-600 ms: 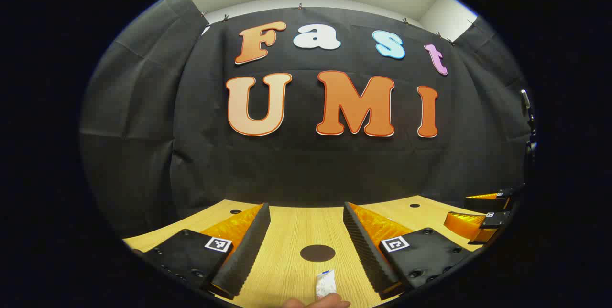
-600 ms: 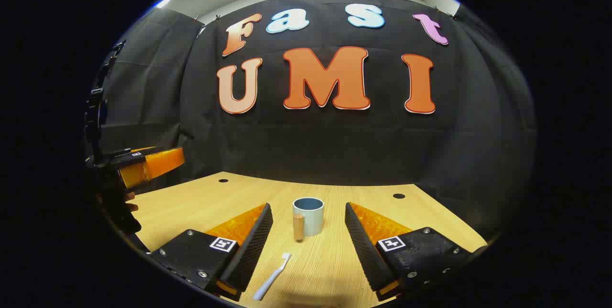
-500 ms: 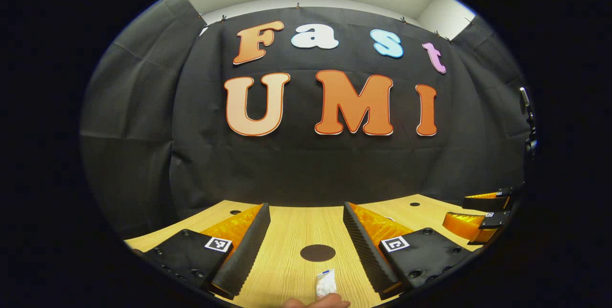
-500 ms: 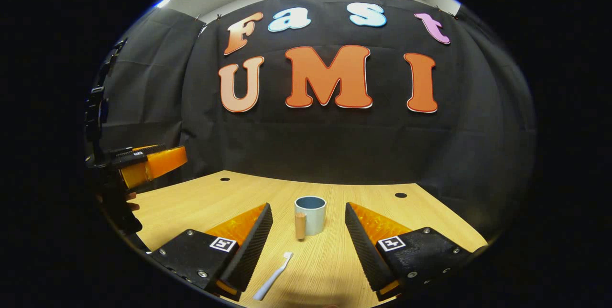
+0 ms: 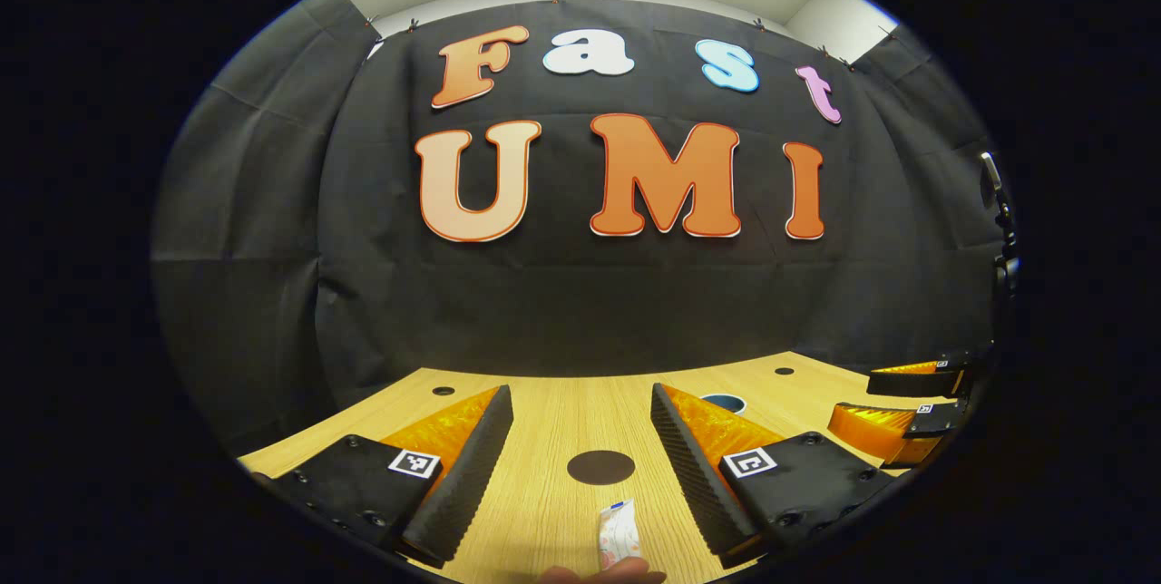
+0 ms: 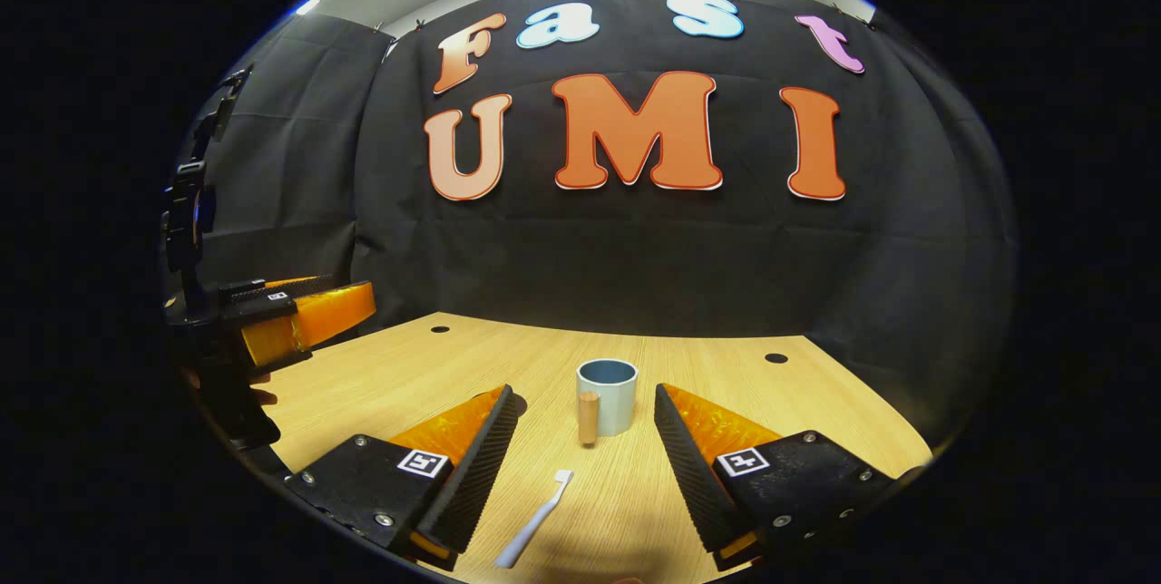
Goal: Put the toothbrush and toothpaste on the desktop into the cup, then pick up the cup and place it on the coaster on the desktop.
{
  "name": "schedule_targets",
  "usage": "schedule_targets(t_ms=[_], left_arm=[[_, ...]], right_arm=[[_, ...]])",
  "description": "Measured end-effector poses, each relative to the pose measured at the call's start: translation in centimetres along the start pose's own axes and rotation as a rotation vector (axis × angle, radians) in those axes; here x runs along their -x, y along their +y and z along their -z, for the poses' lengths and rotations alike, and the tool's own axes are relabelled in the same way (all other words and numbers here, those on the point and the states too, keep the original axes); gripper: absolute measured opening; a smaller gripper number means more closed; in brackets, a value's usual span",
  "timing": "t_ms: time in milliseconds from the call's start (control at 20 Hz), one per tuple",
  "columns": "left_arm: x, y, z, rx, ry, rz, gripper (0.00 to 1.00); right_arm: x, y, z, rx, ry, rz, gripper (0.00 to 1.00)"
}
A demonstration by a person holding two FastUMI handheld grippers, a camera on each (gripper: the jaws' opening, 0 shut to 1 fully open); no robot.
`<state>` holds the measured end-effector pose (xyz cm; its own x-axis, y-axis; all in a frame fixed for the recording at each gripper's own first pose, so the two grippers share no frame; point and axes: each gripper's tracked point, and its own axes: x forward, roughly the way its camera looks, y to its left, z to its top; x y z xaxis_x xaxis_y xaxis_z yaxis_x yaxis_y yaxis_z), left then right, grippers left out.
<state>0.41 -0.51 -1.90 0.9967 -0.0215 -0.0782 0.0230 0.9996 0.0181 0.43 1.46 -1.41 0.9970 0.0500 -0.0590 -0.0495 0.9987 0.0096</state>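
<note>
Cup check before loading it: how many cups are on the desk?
1. The cup stands upright ahead of the right gripper, beyond the toothbrush; its rim peeks behind the left gripper's finger.

Toothpaste (image 5: 617, 537) was cut off at the bottom edge of the left gripper view, lower end hidden behind a fingertip (image 5: 603, 574) that was itself mostly out of frame. Cup (image 5: 723, 402) there: only a sliver of rim showed past the left gripper's finger. In the right gripper view the toothbrush (image 6: 535, 519) handle end ran close to the edge; bristles too small to make out.
</note>
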Motion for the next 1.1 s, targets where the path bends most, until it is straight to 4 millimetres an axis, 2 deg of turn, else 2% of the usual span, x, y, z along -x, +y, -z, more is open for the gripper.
schedule_targets(t_ms=[150,350,600,800,900,950,1000,1100], left_arm=[[-0.1,0.4,0.4,-0.014,0.029,-0.006,0.98],[-0.7,1.0,1.1,-0.004,0.089,-0.009,0.98],[-1.6,1.5,4.8,0.059,0.237,0.002,0.98],[-1.5,0.8,8.5,0.064,0.361,0.034,0.98],[-1.5,0.3,10.3,0.064,0.416,0.051,0.97],[-1.4,0.0,11.0,0.064,0.442,0.057,0.98],[-1.2,-0.1,11.7,0.063,0.466,0.065,0.98],[-1.1,-0.4,13.2,0.059,0.516,0.081,0.98]], right_arm=[[-0.3,0.9,0.0,-0.011,0.015,-0.014,0.92],[-0.9,0.6,0.5,-0.052,0.057,-0.007,0.92],[-1.3,1.4,2.9,-0.086,0.146,-0.021,0.91],[-1.7,2.1,5.7,-0.095,0.246,-0.018,0.89],[-1.9,2.2,7.8,-0.116,0.312,-0.008,0.89],[-2.2,2.2,8.9,-0.128,0.344,-0.001,0.84],[-2.5,2.3,9.9,-0.141,0.375,0.000,0.89],[-2.3,2.7,11.5,-0.154,0.426,-0.009,0.88]])
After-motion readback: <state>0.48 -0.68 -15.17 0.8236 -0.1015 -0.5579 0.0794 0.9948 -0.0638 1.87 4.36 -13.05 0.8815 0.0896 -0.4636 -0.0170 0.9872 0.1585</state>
